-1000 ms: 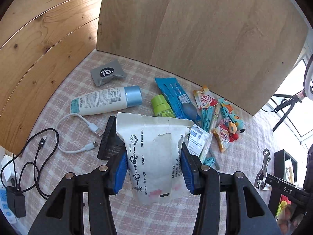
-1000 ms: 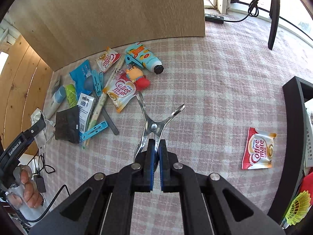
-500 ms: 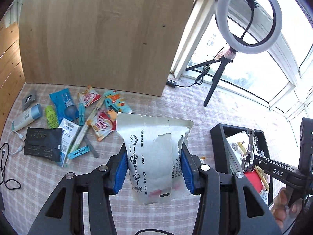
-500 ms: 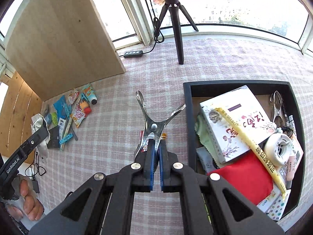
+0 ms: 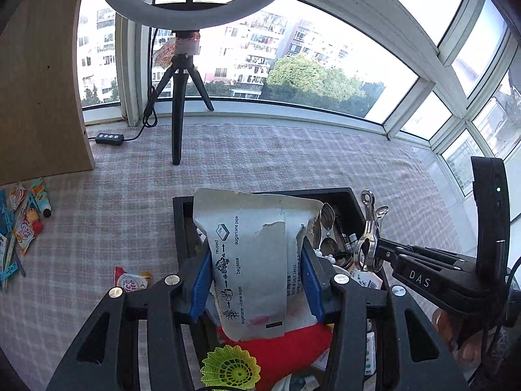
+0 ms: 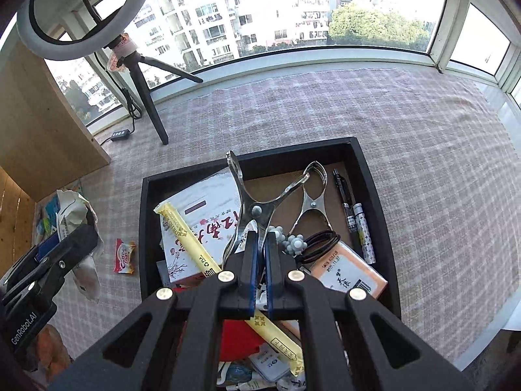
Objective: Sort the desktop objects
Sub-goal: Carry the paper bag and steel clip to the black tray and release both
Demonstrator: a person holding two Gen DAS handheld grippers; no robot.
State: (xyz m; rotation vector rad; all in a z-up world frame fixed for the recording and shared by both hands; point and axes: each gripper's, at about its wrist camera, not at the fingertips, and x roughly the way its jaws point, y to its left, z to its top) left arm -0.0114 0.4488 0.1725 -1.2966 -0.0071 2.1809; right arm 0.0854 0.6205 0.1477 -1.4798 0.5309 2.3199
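Observation:
My left gripper (image 5: 255,275) is shut on a torn white paper pouch (image 5: 254,260) and holds it above the left part of the black tray (image 5: 178,224). My right gripper (image 6: 259,260) is shut on a silver metal clip (image 6: 257,195) and holds it over the black tray (image 6: 374,189). The clip also shows in the left wrist view (image 5: 369,228). The tray holds a white box (image 6: 208,208), a yellow stick pack (image 6: 189,241), a second metal clip (image 6: 312,192), pens (image 6: 350,211), an orange card (image 6: 345,270) and a red item (image 5: 293,348).
A coffee sachet (image 6: 124,255) lies on the checked cloth left of the tray. Several packets and clips (image 5: 22,224) lie at the far left by a wooden board (image 5: 39,97). A ring light on a tripod (image 5: 180,104) stands behind. A yellow shuttlecock (image 5: 231,368) sits at the tray's near end.
Both grippers have swung right from the pile of packets to above the black tray, each still holding its item. The tray now lies directly under them.

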